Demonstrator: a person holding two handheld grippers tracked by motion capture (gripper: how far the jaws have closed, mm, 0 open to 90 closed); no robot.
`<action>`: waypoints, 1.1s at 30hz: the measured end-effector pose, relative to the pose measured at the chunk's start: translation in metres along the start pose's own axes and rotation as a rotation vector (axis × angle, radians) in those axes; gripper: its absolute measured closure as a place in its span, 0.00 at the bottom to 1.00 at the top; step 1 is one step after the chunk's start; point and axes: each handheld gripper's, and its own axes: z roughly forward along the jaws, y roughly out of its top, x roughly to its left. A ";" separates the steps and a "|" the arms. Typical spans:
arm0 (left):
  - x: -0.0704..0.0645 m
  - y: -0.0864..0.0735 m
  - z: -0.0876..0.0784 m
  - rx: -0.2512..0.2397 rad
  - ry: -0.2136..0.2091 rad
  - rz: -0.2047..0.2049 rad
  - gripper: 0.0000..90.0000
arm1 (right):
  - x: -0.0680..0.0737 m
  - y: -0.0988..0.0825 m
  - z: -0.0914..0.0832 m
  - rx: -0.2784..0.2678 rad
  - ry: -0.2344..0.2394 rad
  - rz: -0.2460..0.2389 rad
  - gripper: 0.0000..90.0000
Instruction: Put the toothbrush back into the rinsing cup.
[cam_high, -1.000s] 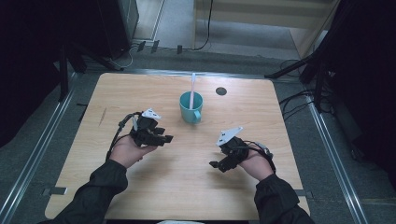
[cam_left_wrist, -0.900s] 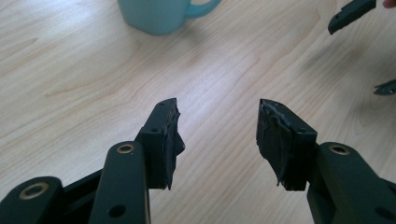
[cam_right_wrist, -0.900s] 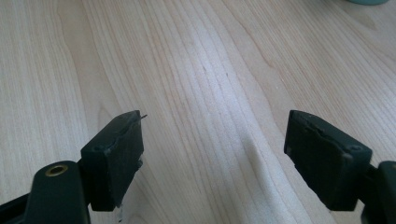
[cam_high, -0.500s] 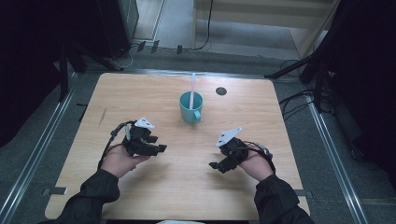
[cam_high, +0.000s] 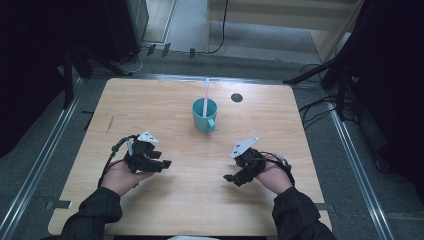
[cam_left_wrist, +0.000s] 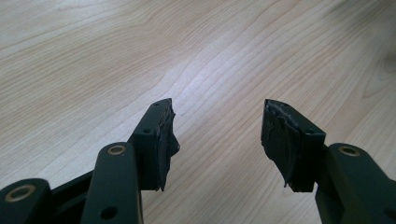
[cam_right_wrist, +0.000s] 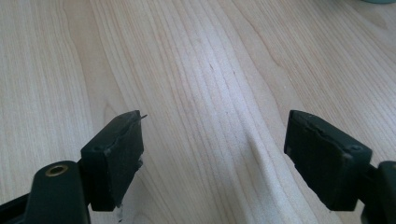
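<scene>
A teal mug (cam_high: 205, 117) stands at the middle back of the wooden table (cam_high: 150, 105), with a pale pink stick-like thing (cam_high: 206, 94) upright in it. My left gripper (cam_high: 165, 163) is held low over the table's left front, well short of the mug. Its jaws have just been opening, and in the left gripper view the gripper (cam_left_wrist: 217, 126) stands open over bare wood. My right gripper (cam_high: 230, 177) hovers at the right front, pointing left. In the right gripper view it (cam_right_wrist: 215, 149) is wide open with nothing between its jaws.
A dark round hole (cam_high: 237, 97) sits in the tabletop behind and to the right of the mug. Metal rails (cam_high: 45, 165) run along both sides of the table, and cables (cam_high: 315, 107) lie on the floor at the right.
The left hand has drawn back from beside the mug, moving left and toward the table's near edge. The right hand has kept still.
</scene>
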 end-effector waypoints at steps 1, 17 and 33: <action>0.001 0.000 0.000 0.002 -0.002 -0.005 0.48 | 0.000 0.000 0.000 0.001 0.002 0.001 0.22; 0.005 -0.001 0.005 0.031 -0.002 -0.010 0.46 | 0.001 0.000 0.002 0.018 0.010 -0.013 0.22; 0.006 -0.002 0.012 0.072 -0.014 -0.012 0.44 | 0.001 -0.001 0.003 0.027 0.015 -0.022 0.22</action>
